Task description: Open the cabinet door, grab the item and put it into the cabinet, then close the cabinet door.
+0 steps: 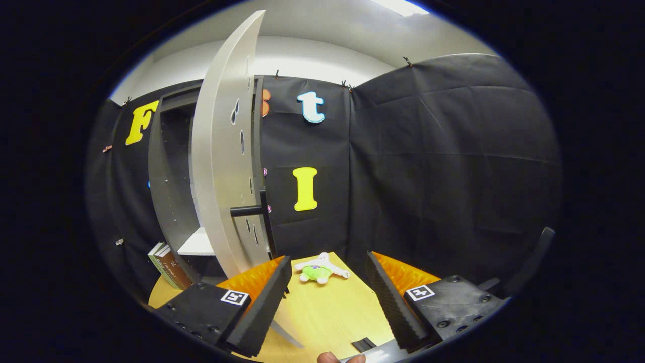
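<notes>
Gripper view: grey cabinet door (221, 166) stands open, so the spread, empty gripper (327, 297) must next grasp the small green-and-white plush toy (318, 269) on the wooden table (327, 317).

Matt grey door (224, 151) — pale wood-grain table (327, 307) — soft plush toy (318, 270)

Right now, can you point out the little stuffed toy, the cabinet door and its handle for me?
stuffed toy (317, 272): gripper view, on its green body, beyond the open tool (327, 297).
cabinet door (221, 166): gripper view, on the swung-open panel's face.
handle (247, 211): gripper view, on the dark bar.
</notes>
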